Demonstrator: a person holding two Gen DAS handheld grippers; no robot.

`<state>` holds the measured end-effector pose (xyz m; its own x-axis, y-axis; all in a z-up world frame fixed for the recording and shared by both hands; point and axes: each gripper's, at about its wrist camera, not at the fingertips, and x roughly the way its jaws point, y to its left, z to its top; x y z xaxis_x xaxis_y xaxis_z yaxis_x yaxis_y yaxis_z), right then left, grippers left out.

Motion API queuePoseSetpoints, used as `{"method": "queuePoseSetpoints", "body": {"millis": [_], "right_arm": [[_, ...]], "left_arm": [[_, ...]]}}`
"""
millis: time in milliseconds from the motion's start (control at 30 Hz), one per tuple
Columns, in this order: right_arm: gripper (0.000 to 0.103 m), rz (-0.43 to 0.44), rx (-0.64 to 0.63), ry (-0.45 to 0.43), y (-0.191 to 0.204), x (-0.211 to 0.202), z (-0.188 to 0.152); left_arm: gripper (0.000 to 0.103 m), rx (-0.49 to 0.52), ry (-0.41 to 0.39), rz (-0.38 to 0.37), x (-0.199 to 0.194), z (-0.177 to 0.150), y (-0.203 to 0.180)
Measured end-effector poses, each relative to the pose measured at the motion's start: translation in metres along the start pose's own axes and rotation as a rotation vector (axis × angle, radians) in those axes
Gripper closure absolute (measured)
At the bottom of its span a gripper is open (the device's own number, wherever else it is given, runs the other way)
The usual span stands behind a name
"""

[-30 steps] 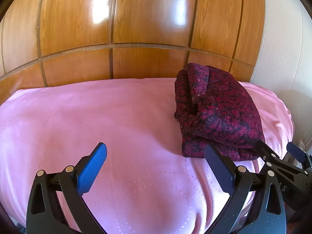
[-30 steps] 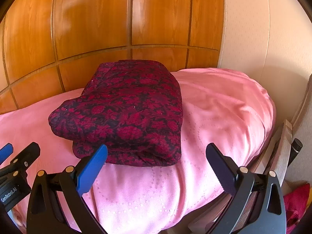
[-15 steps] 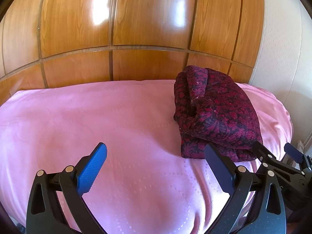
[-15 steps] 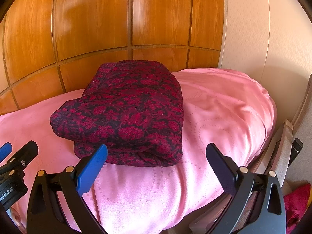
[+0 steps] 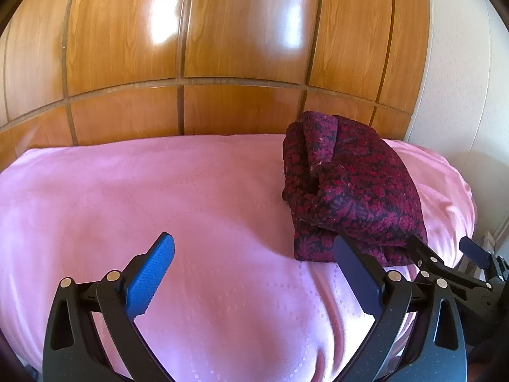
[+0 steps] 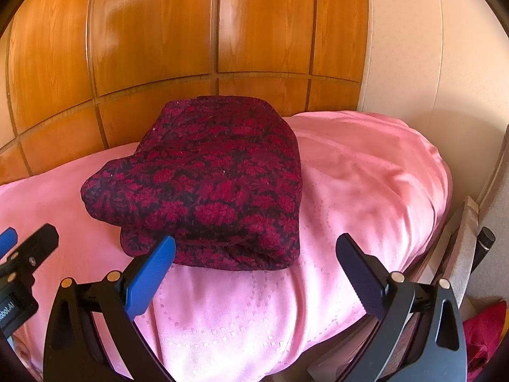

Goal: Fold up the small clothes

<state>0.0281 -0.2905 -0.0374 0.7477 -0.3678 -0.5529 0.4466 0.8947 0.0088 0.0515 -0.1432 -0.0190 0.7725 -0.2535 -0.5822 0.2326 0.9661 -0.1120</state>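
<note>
Folded garment (image 6: 203,184) sits on pink bedspread (image 5: 159,197), near headboard. Left gripper (image 5: 254,273) and right gripper (image 6: 254,273) both spread wide, holding nothing. Guessing thick knit: soft, floppy, bit bulky, not slippery. Grab near folded edge, pinch all layers. Left view shows messy open layers; right view only smooth top.

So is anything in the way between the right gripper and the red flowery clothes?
Nothing visible. The right gripper is open and empty, and the folded garment lies just ahead on the pink bedcover, with only bare cover between them.
</note>
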Motion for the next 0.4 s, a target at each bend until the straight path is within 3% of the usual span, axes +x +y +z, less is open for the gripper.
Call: {"method": "queuePoseSetpoints", "body": {"millis": [400], "right_arm": [[0.002, 0.024, 0.028, 0.006, -0.007, 0.002, 0.005]], "left_arm": [[0.007, -0.039, 0.079, 0.031, 0.022, -0.004, 0.011]]}}
